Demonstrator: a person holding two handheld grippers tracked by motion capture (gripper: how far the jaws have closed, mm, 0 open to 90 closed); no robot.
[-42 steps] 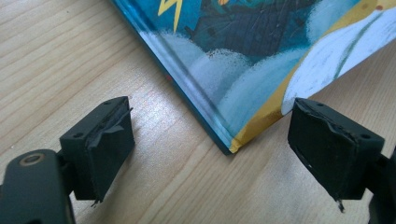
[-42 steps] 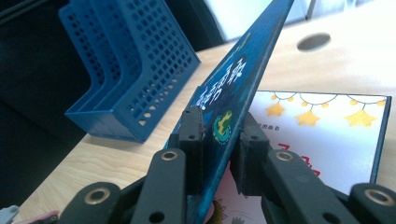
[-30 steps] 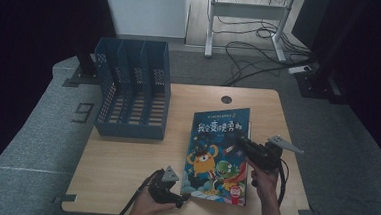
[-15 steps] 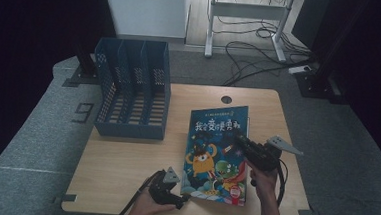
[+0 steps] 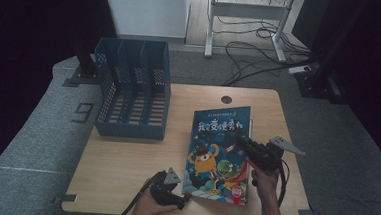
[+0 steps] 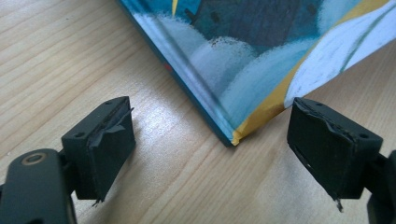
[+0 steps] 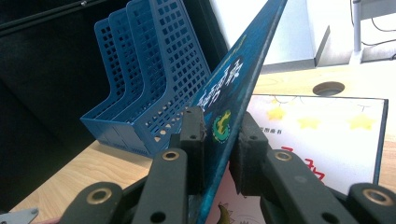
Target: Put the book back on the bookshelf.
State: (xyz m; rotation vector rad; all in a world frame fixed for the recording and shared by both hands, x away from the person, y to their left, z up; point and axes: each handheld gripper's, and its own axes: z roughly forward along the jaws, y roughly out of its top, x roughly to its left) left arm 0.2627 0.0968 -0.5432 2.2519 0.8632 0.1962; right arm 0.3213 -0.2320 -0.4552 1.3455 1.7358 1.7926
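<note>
In the high view, a picture book is lying on the wooden table, in the lower middle of the frame, a little right of the centre. Its front cover is lifted up from the first page, which shows yellow stars and red characters in the right gripper view.

The right gripper is sitting at the right edge of the book in the high view, with the person's right hand behind it at the lower right. In the right gripper view its two black jaws are closing tightly on the lifted cover, one on each side, and the cover is rising as a steep blue diagonal toward the upper right of that frame.

The left gripper is resting at the bottom of the high view, just beside the lower left corner of the book, held by the left hand. In the left gripper view its jaws are standing wide apart, and the corner of the book is lying between them without touching either pad.

A blue file rack with several compartments is standing in the upper left part of the table, well apart from the book. It is also appearing at the left of the right gripper view, behind the cover.
</note>
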